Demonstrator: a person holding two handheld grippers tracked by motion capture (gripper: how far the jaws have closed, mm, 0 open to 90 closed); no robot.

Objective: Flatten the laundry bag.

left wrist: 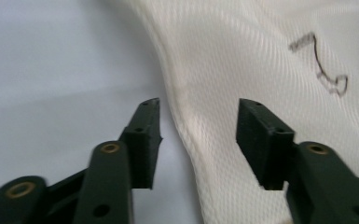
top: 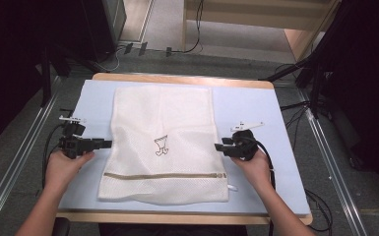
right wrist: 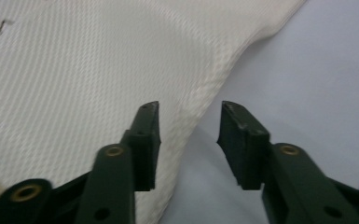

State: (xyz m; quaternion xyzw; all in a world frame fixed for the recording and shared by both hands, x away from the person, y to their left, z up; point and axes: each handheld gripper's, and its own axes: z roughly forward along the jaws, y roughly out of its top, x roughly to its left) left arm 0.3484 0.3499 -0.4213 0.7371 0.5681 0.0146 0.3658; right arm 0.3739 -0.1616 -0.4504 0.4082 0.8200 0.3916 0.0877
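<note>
Light blue cloth is covering the table (top: pixel 256 113) in the middle of the frame, with grey floor showing all around it. Lying flat on it is a white mesh bag (top: pixel 162 142), with a zipper (top: pixel 165 175) running across near its bottom edge and a small dark drawing (top: pixel 161 145) in its middle. At the left, the left gripper (top: pixel 109 143) is pointing at the bag's left edge, jaws standing apart, holding nothing. At the right, the right gripper (top: pixel 217 146) is pointing at the bag's right edge, jaws also standing apart and holding nothing.
</note>
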